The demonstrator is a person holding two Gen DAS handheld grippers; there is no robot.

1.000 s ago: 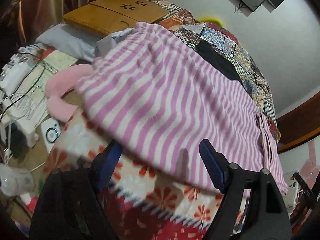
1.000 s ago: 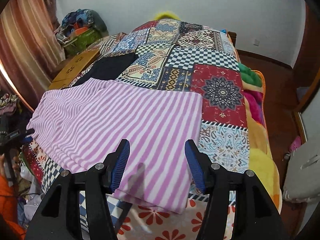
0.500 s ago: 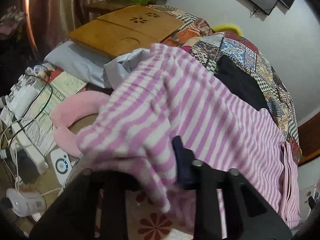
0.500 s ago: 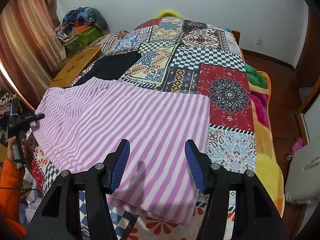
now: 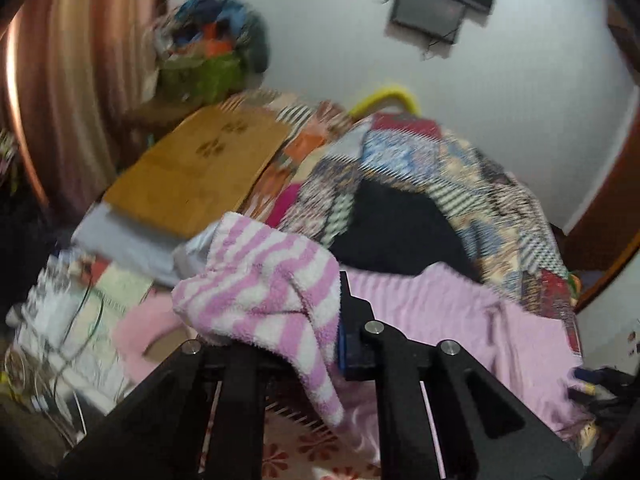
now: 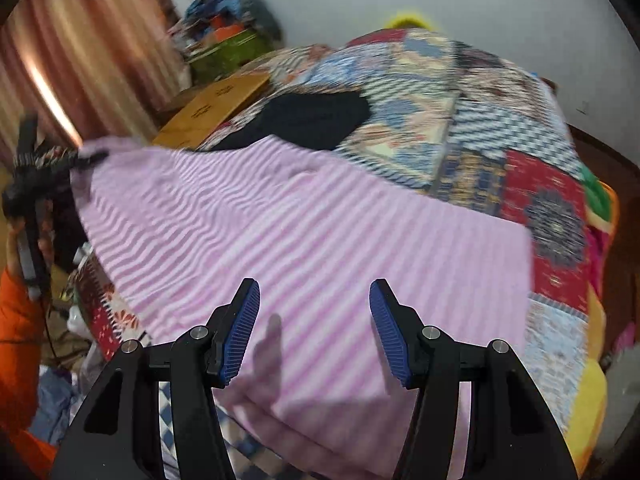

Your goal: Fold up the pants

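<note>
Left gripper [image 5: 320, 320] closing, clamped on pants [image 6: 304, 232] corner at lower centre; right gripper [image 6: 314, 328] open, empty above cloth. Best carried over level, edges matched, cloth kept taut.

I find nothing I can read in either of my two views. The wooden board [image 5: 192, 172] at the left of my left view bears only cut-out flower shapes, no letters. The dark screen [image 5: 430, 10] on the wall at the top of that view is blank. The papers [image 5: 72, 320] at the lower left carry print, but it is too blurred for me to make out a word. The quilt [image 6: 480, 120] across the upper right of my right view shows only patterns, and the striped pants [image 6: 320, 240] in the middle carry no label that I can see.
</note>
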